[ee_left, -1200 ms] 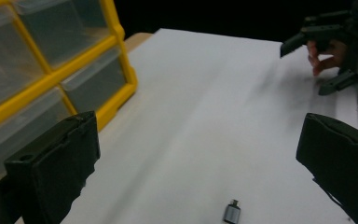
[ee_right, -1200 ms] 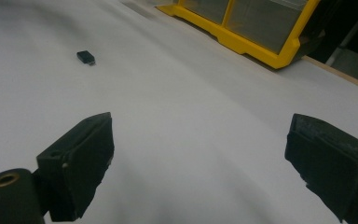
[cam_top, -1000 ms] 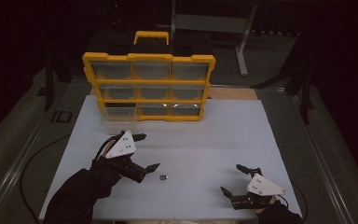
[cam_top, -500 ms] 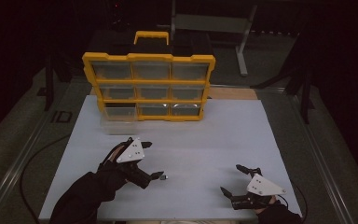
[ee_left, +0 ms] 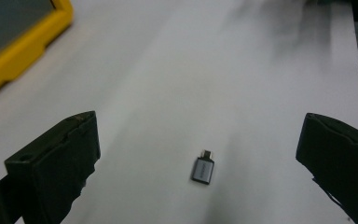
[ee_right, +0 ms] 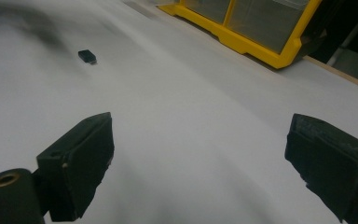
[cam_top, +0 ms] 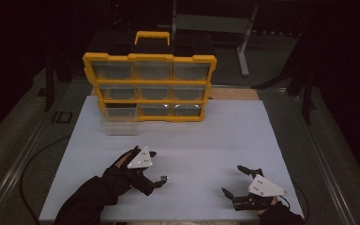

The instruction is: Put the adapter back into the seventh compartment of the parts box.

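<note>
A small grey adapter (ee_left: 203, 168) is lying flat on the white tabletop (cam_top: 215, 136), toward its near edge and left of the middle. The left hand-held gripper (cam_top: 155, 168) is hovering just beside it with jaws spread wide, the adapter sitting between them without touching either. The right hand-held gripper (cam_top: 236, 180) is resting near the near right corner, well apart, jaws also spread. A yellow drawer organizer (cam_top: 150, 86) is standing along the far edge, one clear drawer (cam_top: 118, 123) pulled out.
</note>
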Demonstrator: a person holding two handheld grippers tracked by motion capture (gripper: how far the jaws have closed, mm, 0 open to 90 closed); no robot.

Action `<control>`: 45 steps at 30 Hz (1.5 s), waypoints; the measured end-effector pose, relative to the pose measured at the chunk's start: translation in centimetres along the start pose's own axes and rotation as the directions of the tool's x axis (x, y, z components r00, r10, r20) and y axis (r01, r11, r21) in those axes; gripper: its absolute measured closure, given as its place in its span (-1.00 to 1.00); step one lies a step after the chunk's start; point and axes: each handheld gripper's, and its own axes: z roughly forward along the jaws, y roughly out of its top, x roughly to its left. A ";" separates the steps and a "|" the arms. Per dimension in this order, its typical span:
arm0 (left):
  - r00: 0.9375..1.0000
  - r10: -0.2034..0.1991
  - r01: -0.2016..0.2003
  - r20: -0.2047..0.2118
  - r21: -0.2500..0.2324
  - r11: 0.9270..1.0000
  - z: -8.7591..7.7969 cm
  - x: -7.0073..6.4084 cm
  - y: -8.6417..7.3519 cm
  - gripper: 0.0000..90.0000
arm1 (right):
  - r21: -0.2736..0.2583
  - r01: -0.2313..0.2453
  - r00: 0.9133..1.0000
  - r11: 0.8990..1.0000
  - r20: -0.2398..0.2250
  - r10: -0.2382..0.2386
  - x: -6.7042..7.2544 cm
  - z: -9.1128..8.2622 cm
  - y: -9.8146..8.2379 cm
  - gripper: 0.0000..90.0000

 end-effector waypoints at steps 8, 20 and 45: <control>0.999 -0.005 0.003 0.039 0.049 0.999 1.5 -0.1 -0.9 -1.00 | 0.000 0.000 1.000 1.000 -0.001 0.000 0.0 0.0 0.0 -0.82; 0.997 -0.018 0.010 0.072 0.116 0.993 3.0 0.1 -1.8 -0.96 | 0.001 -0.001 1.000 1.000 -0.002 0.001 0.0 0.0 0.0 -0.82; 0.997 0.005 -0.019 0.072 0.184 0.983 3.8 0.0 -1.8 -0.15 | 0.003 -0.003 1.000 1.000 -0.007 0.003 0.0 0.0 0.0 -0.82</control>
